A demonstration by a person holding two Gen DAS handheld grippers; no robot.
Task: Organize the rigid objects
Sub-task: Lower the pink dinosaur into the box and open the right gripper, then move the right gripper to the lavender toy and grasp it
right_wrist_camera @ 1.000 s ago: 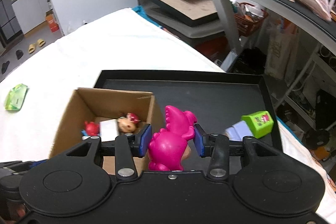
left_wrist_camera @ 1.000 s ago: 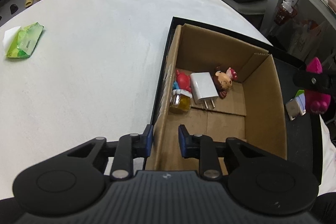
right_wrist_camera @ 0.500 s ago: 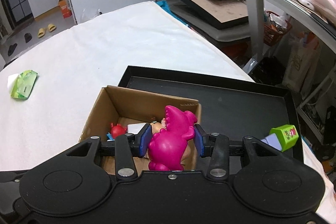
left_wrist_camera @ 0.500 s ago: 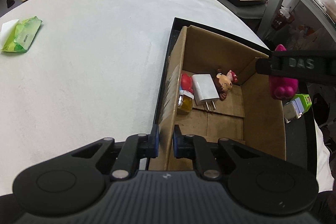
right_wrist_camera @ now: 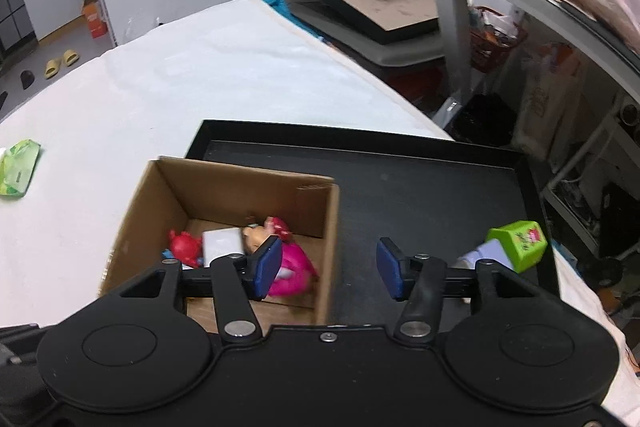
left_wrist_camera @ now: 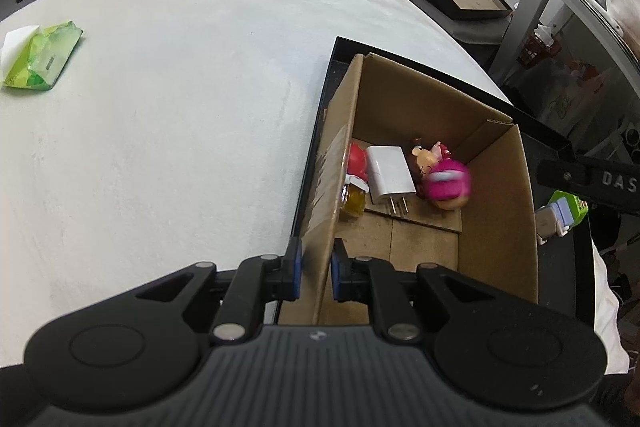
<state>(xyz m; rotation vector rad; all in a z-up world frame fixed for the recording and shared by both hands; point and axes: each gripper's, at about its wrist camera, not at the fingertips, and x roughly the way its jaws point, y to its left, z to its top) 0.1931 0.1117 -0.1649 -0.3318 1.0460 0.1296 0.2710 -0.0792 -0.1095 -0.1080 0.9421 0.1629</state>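
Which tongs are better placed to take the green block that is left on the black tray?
The right tongs: they are open and empty, with the green block close beside them on the black tray. The left tongs are shut on the cardboard box wall, probably steadying it.

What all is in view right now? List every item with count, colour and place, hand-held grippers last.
cardboard box: 1, brown, on the black tray, open top
black tray: 1, black, on the white table, under the box
pink toy: 1, magenta, inside the box, blurred
charger: 1, white, box floor
doll figure: 1, tan and pink, behind the pink toy
red toy: 1, red, by the box's left wall
small jar: 1, amber, beside the charger
green block toy: 1, green and lilac, on the tray right of the box
green packet: 1, green, far left on the table
left hand-held gripper: 1, black, shut on the box wall
right hand-held gripper: 1, black, open, empty
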